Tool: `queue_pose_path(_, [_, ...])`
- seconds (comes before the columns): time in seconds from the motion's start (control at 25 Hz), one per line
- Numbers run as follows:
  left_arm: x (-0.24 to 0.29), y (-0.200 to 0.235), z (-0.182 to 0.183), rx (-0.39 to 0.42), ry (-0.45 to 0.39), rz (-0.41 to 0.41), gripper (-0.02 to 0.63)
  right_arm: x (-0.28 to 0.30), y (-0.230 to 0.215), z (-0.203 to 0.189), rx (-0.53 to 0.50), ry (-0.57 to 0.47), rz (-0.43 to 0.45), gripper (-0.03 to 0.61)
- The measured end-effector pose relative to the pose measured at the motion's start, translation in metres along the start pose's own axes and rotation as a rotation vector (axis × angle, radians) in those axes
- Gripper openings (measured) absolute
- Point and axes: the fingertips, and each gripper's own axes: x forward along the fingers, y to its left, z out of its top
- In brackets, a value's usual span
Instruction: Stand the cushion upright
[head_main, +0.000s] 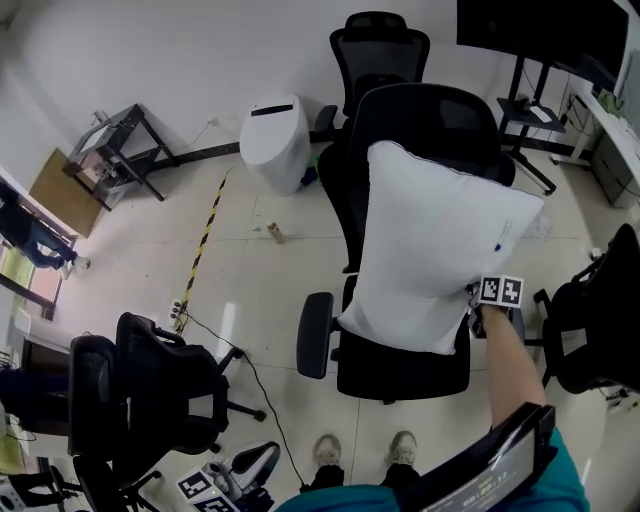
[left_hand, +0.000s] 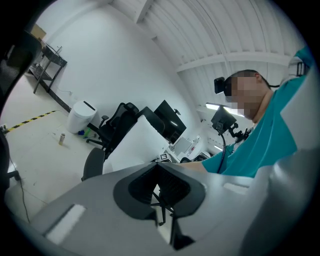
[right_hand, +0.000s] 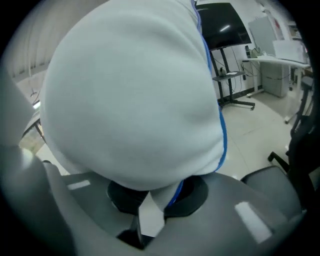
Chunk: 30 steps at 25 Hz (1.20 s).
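A black chair stands mid-floor, with a second chair behind it by the wall and a third chair at lower left. A white bin sits near striped tape and a small bottle. A metal rack and cardboard are at far left, and a dark screen is at top right.

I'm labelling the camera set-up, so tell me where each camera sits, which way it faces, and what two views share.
Head view: on the person's head, looking steeply down at the cushion upright on the office chair; the forearm, shoes, right gripper and left gripper show.
Left gripper view: rides the left gripper, jaws together and empty, facing across the room at chair, cushion and the person's torso.
Right gripper view: rides the right gripper, shut on the cushion's corner; the cushion fills it.
Shared: all three show the cushion.
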Motion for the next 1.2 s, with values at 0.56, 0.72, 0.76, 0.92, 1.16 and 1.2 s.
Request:
queue_pose_path(0.56, [-0.001,-0.020,0.023,0.031,-0.014,-0.120,0.011,-0.112,0.034,-0.074,0.247,-0.113,0.184,0.336])
queue_pose_path(0.72, [-0.012,-0.021,0.037,0.068,-0.021,-0.198,0.011,-0.189,0.118,-0.106,0.223,-0.194,0.337,0.096])
queue_pose_path(0.76, [-0.015,-0.023,0.040,0.081,-0.022,-0.223,0.011,-0.208,0.138,-0.115,0.208,-0.211,0.347,0.008])
queue_pose_path(0.92, [-0.027,-0.038,0.043,0.116,-0.009,-0.295,0.011,-0.277,0.233,-0.142,0.058,-0.293,0.524,0.002])
queue_pose_path(1.16, [-0.042,-0.096,0.028,0.179,-0.026,-0.333,0.011,-0.367,0.302,-0.177,-0.173,-0.289,0.633,0.002])
queue_pose_path(1.2, [-0.046,-0.109,0.021,0.192,-0.032,-0.329,0.011,-0.383,0.304,-0.183,-0.214,-0.289,0.644,0.002])
